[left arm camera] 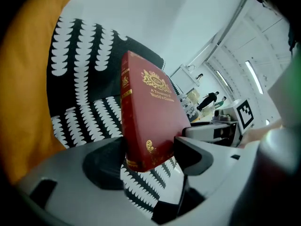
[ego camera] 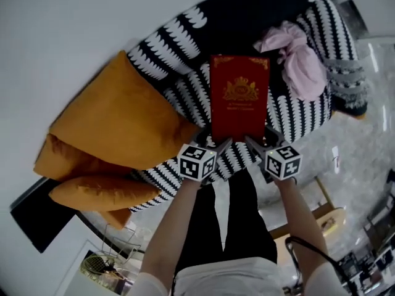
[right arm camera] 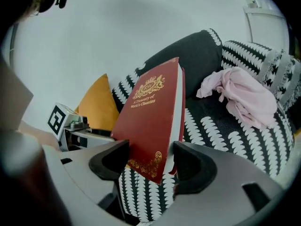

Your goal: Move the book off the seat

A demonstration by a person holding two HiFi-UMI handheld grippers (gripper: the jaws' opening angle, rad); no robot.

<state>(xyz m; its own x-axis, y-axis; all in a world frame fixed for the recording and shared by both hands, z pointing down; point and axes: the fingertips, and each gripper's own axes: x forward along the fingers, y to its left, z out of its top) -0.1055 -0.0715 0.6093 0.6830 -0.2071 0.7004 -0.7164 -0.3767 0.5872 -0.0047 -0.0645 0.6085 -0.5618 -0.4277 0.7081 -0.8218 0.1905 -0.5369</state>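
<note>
1. B/w patterned sofa: carries everything; its seat is what needs clearing.
2. Orange cushions: piled at the sofa end on person's left, well apart from book.
3. Red book: tilted upright over seat's front edge; lower edge looks lifted clear.
4. Pink cloth: bunched by the opposite armrest.
5. Left gripper pinches book's lower spine corner, right gripper the lower page-side corner; two grips prob. stop it swinging.
</note>
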